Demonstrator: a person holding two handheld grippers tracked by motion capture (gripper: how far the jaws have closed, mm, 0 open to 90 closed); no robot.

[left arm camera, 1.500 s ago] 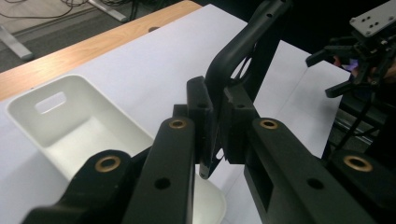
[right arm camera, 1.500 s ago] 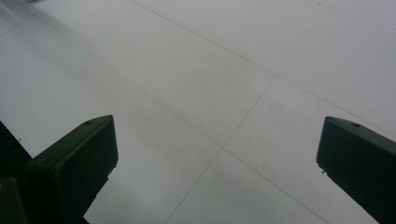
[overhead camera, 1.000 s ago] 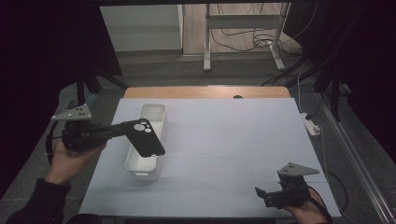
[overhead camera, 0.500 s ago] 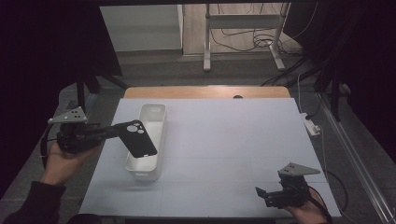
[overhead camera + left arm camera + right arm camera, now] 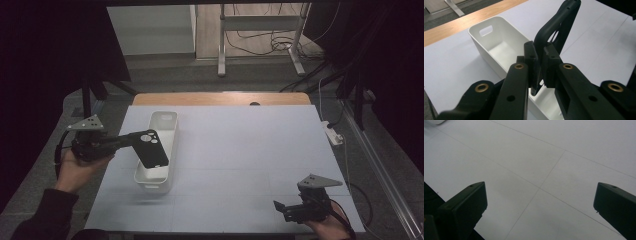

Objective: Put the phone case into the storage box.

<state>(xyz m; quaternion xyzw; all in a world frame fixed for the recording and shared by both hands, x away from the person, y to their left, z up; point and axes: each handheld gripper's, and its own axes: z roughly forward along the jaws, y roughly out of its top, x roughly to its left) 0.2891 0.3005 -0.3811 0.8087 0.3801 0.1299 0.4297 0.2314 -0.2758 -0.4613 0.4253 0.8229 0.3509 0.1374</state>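
Observation:
My left gripper [image 5: 134, 140] is shut on a black phone case [image 5: 152, 150] with a camera cutout, holding it by one edge. The case hangs tilted above the near half of a long white bin [image 5: 163, 120] at the table's left. In the left gripper view the pads [image 5: 532, 60] pinch the case [image 5: 556, 27] edge-on, with the empty bin [image 5: 499, 45] below and behind it. My right gripper [image 5: 280, 207] rests low at the table's near right corner, open. In the right gripper view its jaws [image 5: 539, 202] stand wide apart over bare white mat.
A white gridded mat [image 5: 250, 150] covers the table, with a strip of wooden tabletop [image 5: 220, 98] at the far edge. A white power strip [image 5: 332, 132] lies off the right side. Metal stand legs [image 5: 220, 55] and cables sit on the floor beyond.
The left gripper with the phone case has shifted a little and sunk slightly over the bin. The right gripper has stayed where it was.

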